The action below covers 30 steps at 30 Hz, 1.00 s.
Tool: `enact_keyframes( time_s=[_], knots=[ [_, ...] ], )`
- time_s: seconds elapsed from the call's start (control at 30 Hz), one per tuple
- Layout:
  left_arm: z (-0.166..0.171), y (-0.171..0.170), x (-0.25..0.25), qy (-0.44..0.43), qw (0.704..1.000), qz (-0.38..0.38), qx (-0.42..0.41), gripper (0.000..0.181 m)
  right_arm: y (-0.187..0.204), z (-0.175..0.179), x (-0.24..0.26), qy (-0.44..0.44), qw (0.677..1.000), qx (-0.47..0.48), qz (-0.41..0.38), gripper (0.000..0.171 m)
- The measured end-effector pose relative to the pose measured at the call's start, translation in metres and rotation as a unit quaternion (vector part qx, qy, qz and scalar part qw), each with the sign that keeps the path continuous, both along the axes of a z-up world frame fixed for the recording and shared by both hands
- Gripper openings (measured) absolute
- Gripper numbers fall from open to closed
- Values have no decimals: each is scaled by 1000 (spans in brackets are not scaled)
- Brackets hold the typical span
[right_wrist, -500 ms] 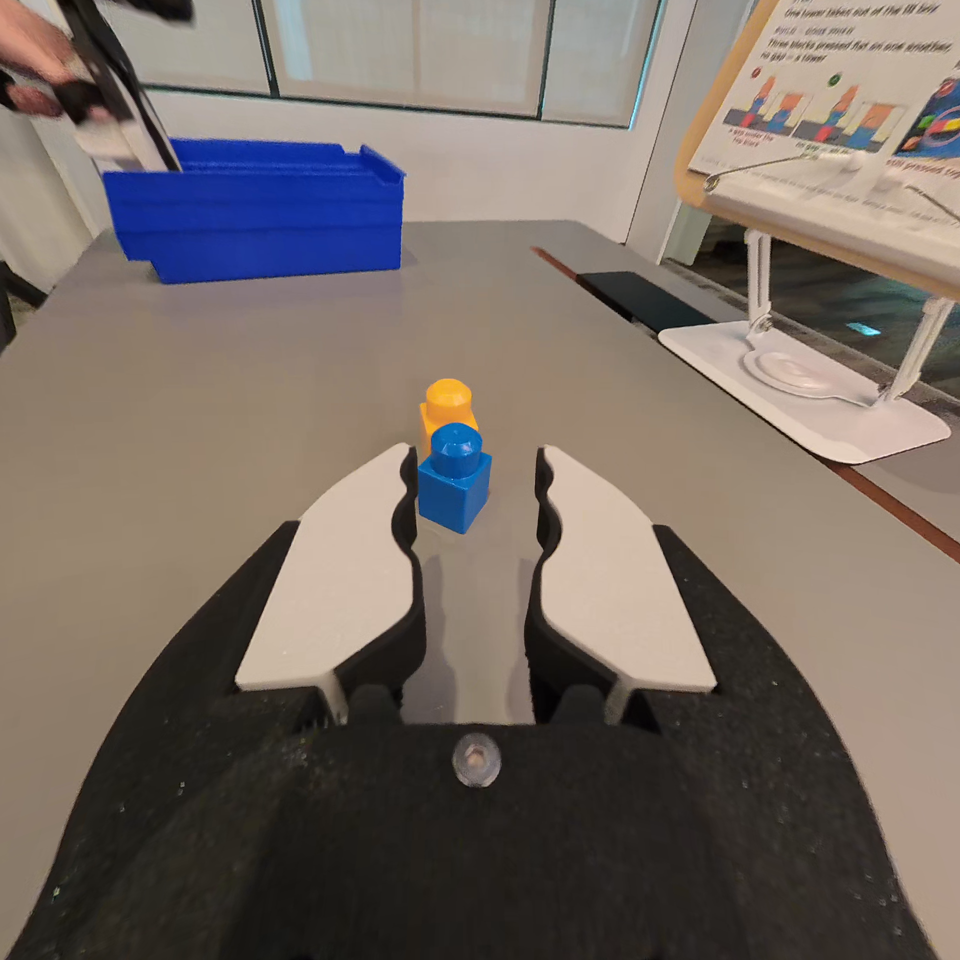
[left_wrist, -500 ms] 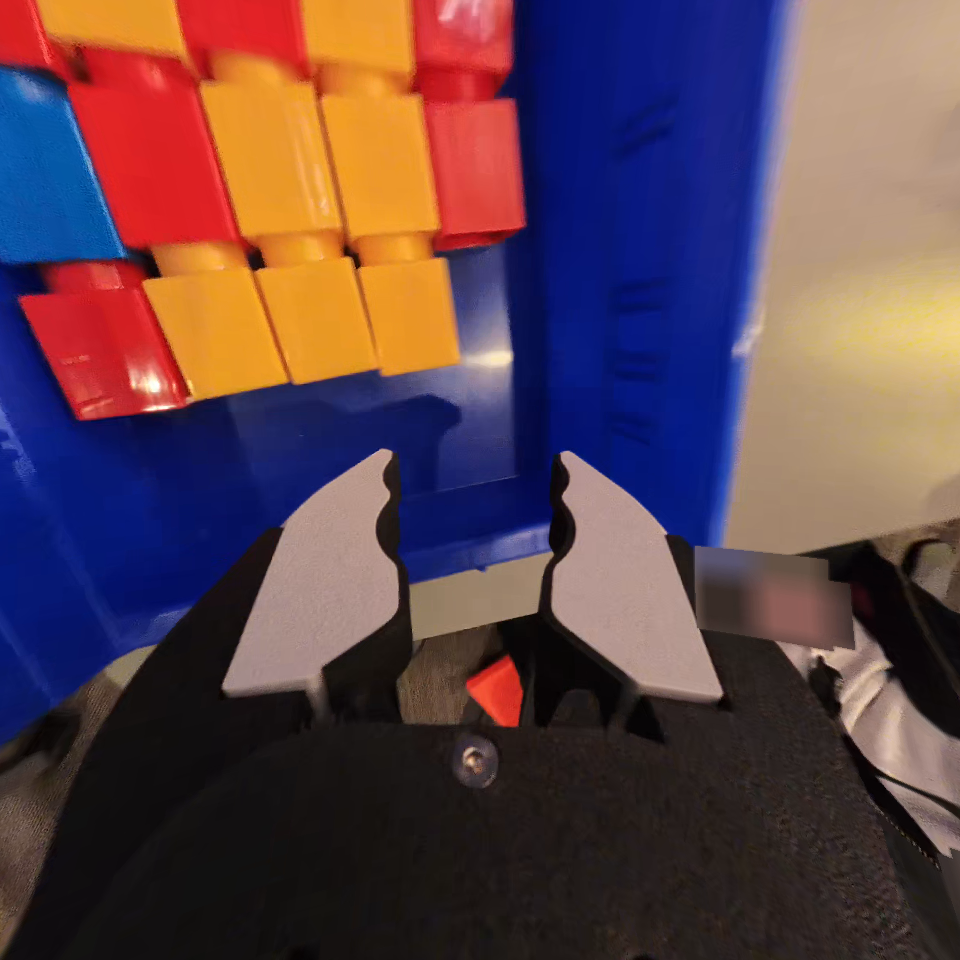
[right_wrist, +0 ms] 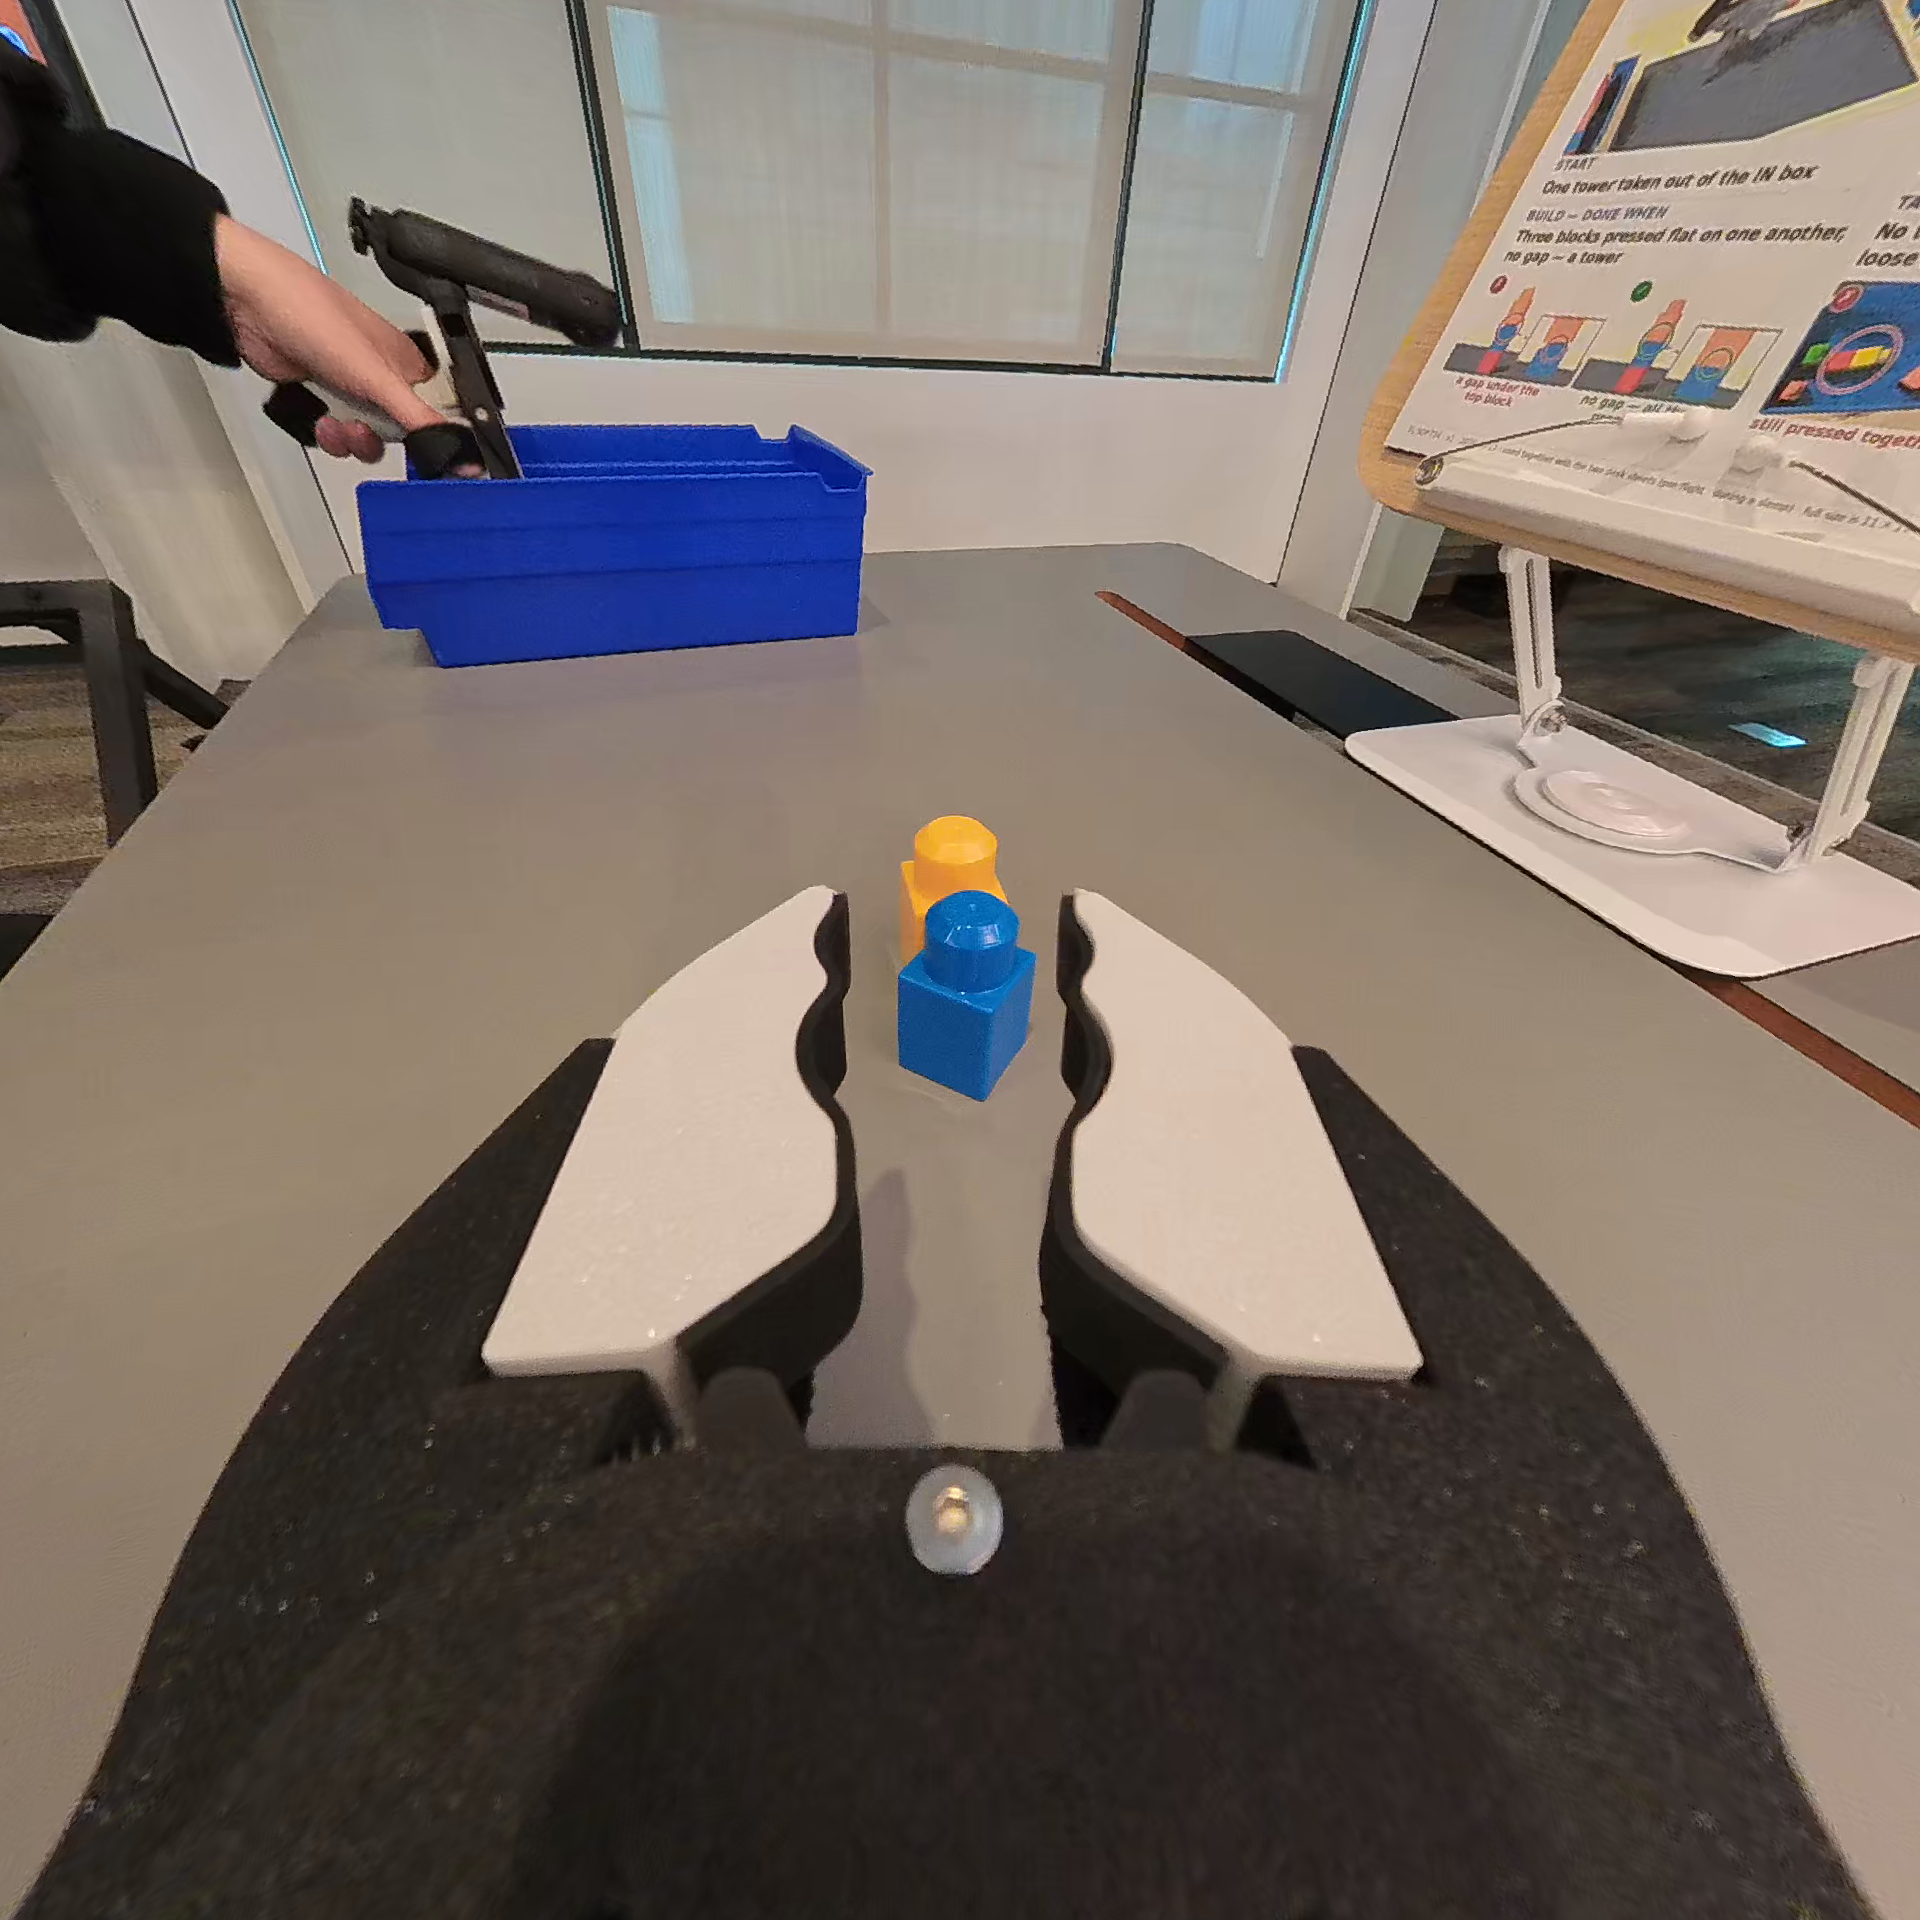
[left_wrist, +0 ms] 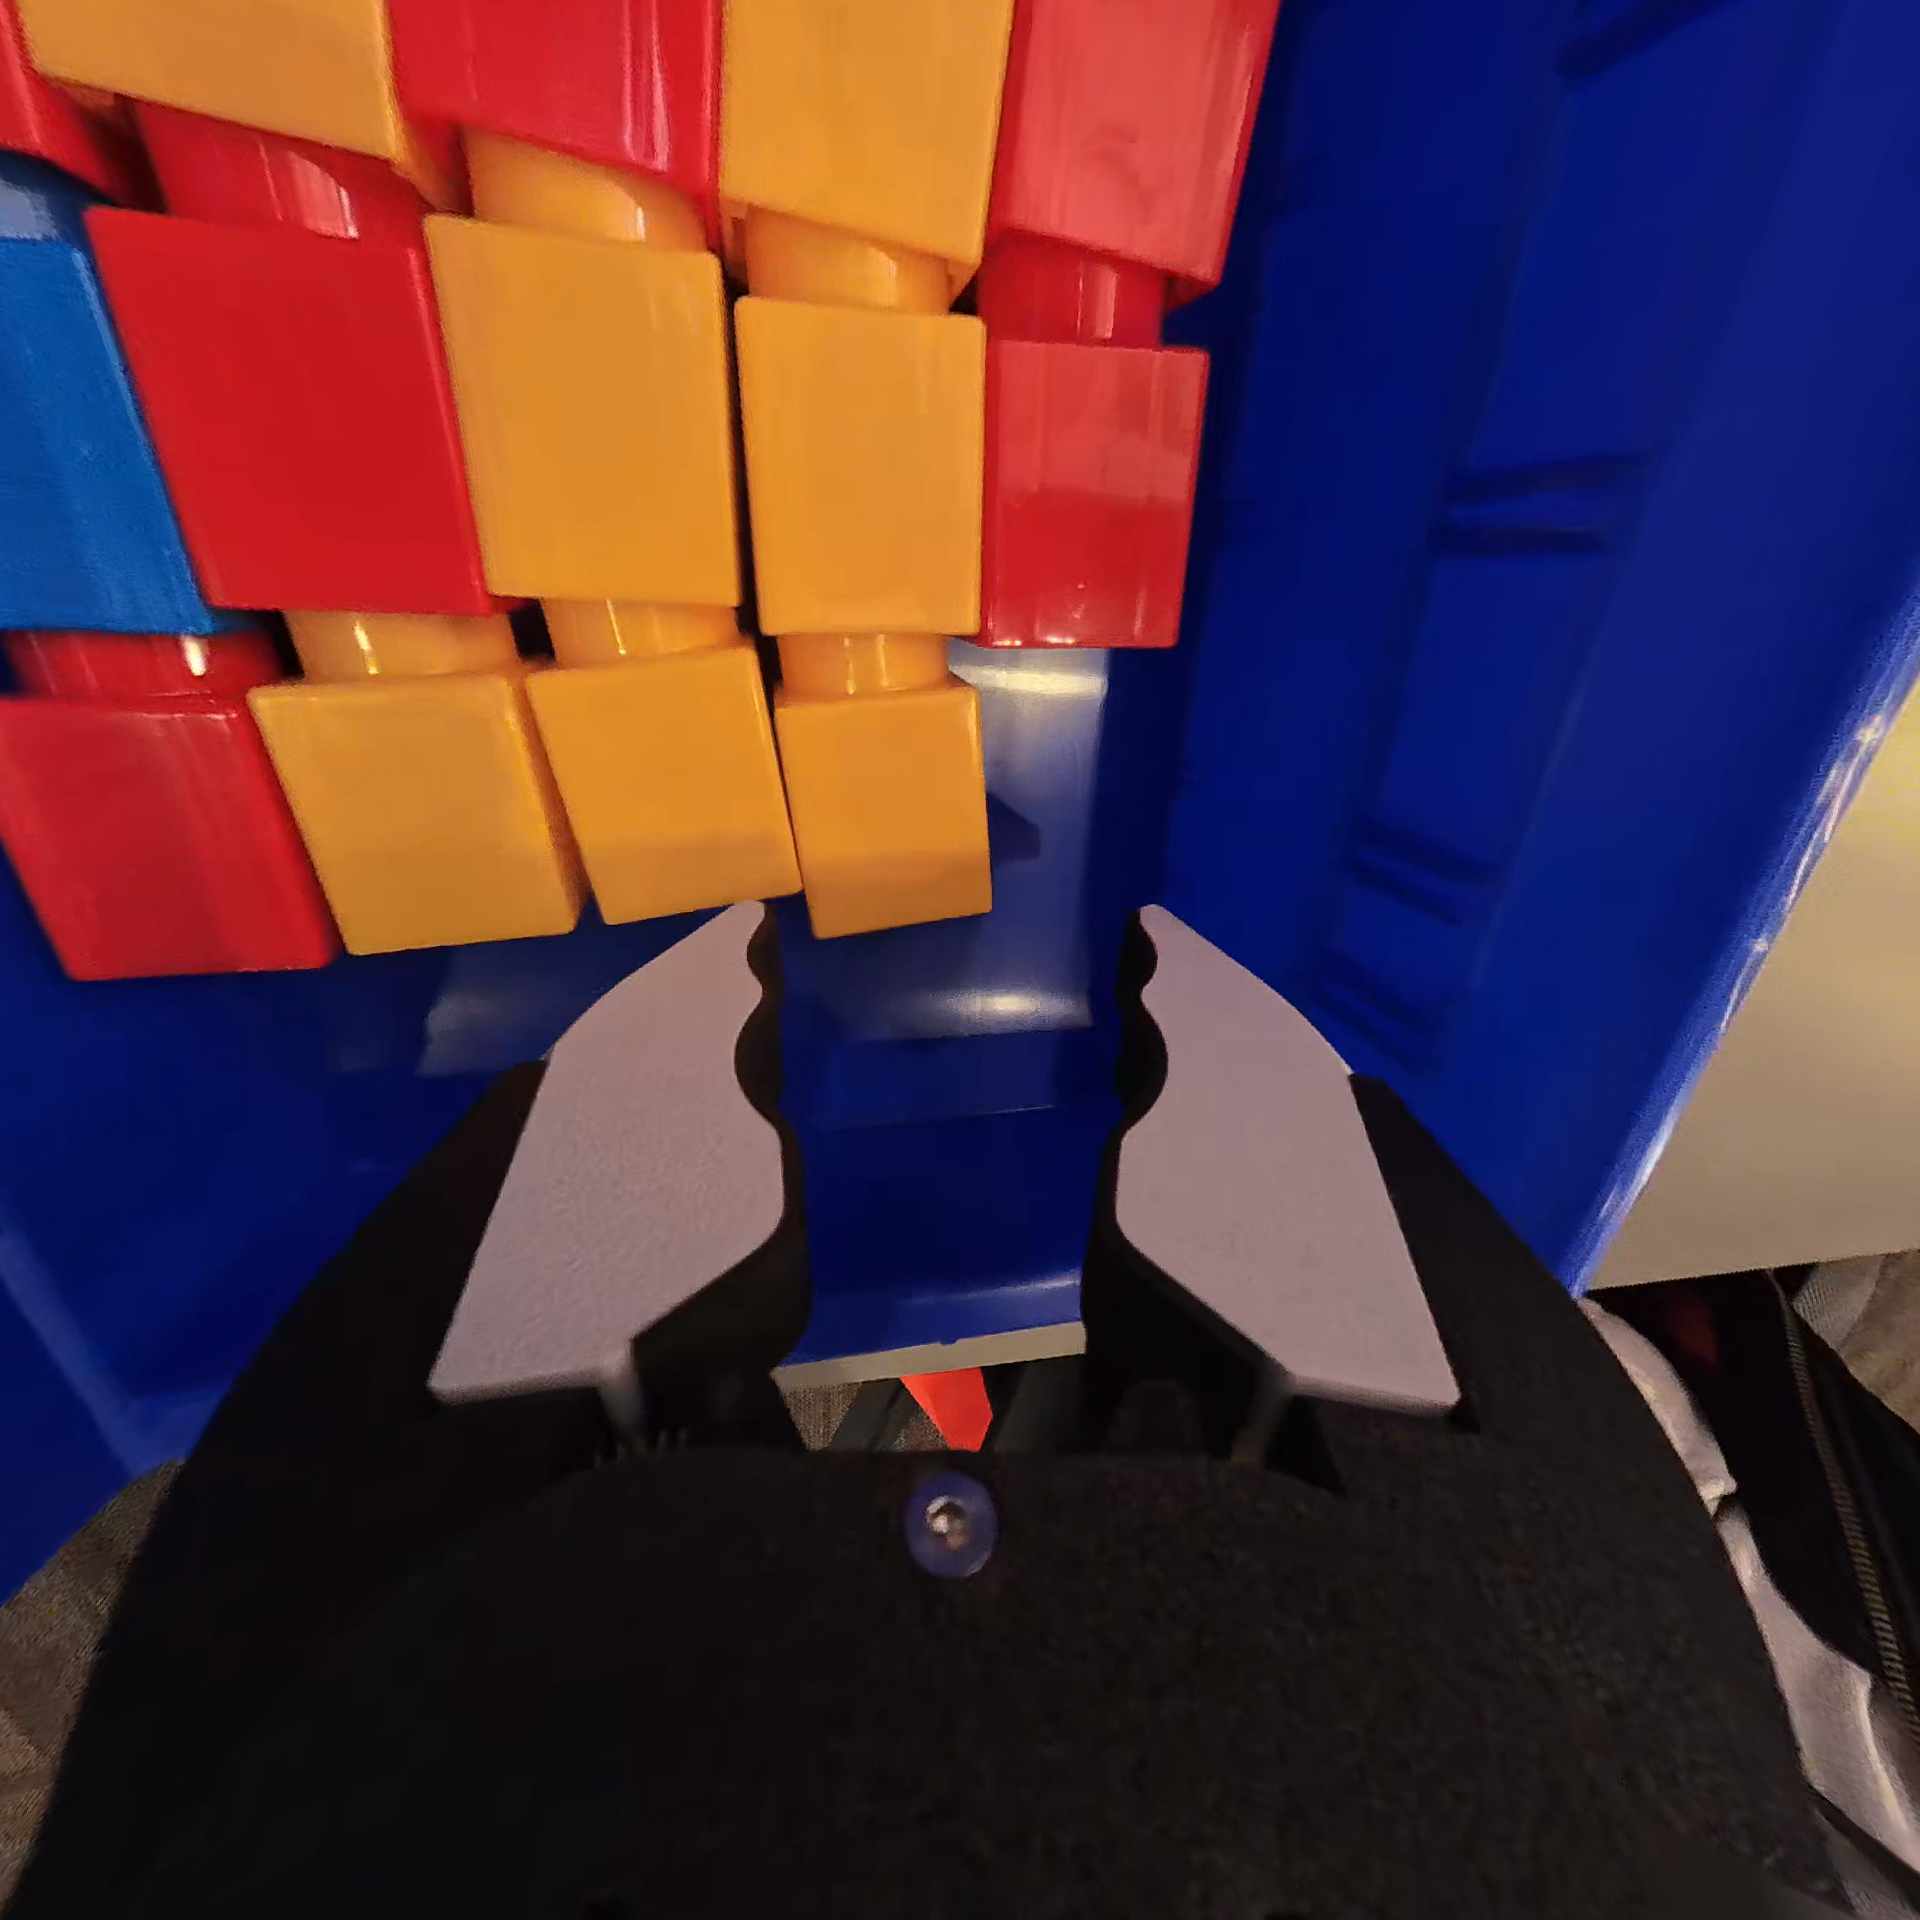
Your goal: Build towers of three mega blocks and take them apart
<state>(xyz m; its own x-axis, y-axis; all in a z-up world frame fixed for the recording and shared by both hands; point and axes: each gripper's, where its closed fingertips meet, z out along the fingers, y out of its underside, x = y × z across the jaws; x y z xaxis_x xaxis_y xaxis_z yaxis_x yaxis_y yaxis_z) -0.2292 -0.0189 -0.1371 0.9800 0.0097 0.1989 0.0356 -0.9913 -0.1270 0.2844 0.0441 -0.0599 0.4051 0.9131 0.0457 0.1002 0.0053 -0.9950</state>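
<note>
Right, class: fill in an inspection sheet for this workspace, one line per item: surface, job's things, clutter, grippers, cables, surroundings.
Surface: grey table, bare around the blocks.
Job's things: blue block and yellow block upright on the table; red, yellow and blue blocks lying in the blue bin.
Clutter: white stand with instruction board.
Grippers: left gripper open inside the bin; right gripper open, flanking the blue block.
Cables: nothing seen.
Surroundings: windows.

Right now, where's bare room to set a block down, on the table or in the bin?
Table: bare between blue bin and the blue block/yellow block pair. Bin floor: bare strip between the rightmost yellow block and the right wall. Elsewhere it's packed with blocks.
</note>
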Motion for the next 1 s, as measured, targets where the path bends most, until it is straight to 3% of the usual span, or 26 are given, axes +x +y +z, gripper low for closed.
enact_keyframes(
  time_s=[0.23,0.43,0.63,0.8,1.0],
  knots=[
    [-4,-5,19,2,1000,-25,-5,57,-1,1,0,5,1000,-1,4,37],
    [-13,4,13,13,1000,1,-7,49,-3,2,-1,5,1000,-1,7,36],
    [-19,0,8,41,999,-18,2,40,-4,3,-1,10,1000,-4,13,35],
    [6,-7,6,-12,998,-14,54,40,-5,4,0,11,1000,-2,14,34],
    [70,-11,23,-132,971,-34,197,39,-5,5,1,13,1000,-2,12,34]
  ],
)
